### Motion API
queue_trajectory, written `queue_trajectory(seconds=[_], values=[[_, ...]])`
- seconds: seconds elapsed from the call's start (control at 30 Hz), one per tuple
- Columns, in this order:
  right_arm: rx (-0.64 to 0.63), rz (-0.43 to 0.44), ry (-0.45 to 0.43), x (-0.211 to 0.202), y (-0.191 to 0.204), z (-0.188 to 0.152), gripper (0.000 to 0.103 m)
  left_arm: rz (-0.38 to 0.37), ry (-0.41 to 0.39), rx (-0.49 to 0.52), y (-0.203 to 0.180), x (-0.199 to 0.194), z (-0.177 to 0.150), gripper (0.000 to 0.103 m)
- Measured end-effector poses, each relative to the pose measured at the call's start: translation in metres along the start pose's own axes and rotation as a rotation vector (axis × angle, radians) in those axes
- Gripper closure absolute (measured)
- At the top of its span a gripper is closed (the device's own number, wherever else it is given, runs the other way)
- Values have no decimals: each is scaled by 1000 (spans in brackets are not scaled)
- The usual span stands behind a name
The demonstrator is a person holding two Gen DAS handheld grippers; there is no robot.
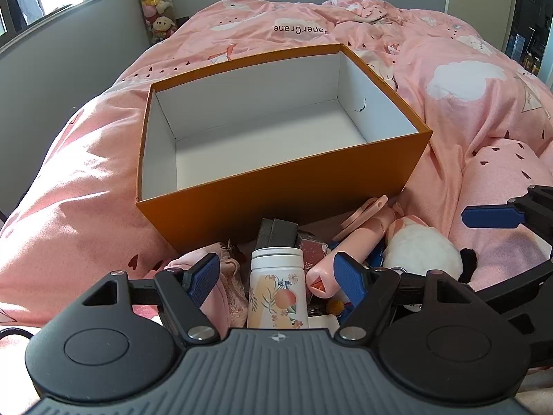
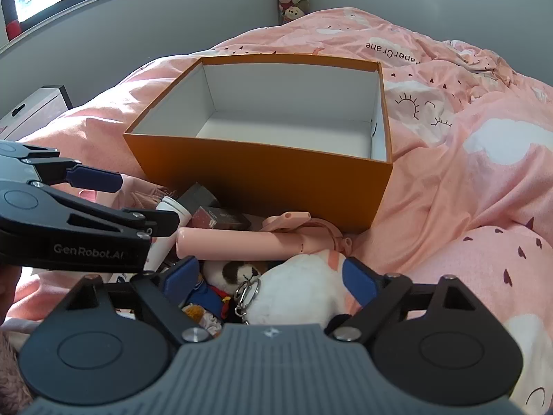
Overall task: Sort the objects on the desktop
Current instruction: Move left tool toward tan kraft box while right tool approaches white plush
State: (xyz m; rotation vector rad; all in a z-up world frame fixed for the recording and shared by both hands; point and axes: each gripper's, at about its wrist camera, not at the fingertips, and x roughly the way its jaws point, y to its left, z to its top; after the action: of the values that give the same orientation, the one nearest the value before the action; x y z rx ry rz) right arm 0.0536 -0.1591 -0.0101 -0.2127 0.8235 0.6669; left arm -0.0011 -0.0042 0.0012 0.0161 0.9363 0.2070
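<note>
Readable text: "PaperCrane" printed on the pink duvet (image 1: 466, 110) past the box's far side, upside down in the left wrist view; "GenRobot.AI" in pale letters on the black body of the left gripper (image 2: 145, 204) as seen from the right wrist view. The bottle (image 1: 278, 288) has a small label with characters too small to read, plus a peach-and-flower print.

Box (image 1: 276, 200): orange card outside, plain white inside, rectangular, open top, sitting on the duvet mid-bed. A small dark mark shows on its right inner wall.

Clutter pile lies on the duvet against the box's near side. Bottle is white, cylindrical, smooth, with a ribbed white cap. Next to it a pink tube (image 2: 238, 243), smooth plastic, lying flat; a pink ring-shaped piece (image 2: 325, 230) is at its end, touching the box. Dark red glossy carton (image 2: 221, 218) and a grey foam-like block (image 1: 276, 233) sit nearer the box. White fluffy plush (image 2: 300, 294) with a metal keyring (image 2: 247, 292); pink frilly cloth (image 1: 224, 276) at the pile's left edge.

Left gripper (image 1: 276, 276): blue ribbed pads, jaws wide, bottle between them, not touching. Right gripper (image 2: 269, 278): jaws wide, over the plush, not gripping.
</note>
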Motion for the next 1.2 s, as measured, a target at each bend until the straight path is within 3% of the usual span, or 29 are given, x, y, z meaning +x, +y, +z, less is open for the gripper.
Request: queue_trajectory(seconds=[0.7,0.87,1.03,1.2], values=[[27,8,32,3,-6,-1,24,-18,-3,11,0,-2,2,21],[44,14,41,4,-9,-1,27,-30,16,40,2,-5,6,27],[47,56,53,6,-9,3,32,-39,14,45,19,-17,17,32],[62,158,61,8,-6,17,40,-50,76,44,41,-20,26,33]])
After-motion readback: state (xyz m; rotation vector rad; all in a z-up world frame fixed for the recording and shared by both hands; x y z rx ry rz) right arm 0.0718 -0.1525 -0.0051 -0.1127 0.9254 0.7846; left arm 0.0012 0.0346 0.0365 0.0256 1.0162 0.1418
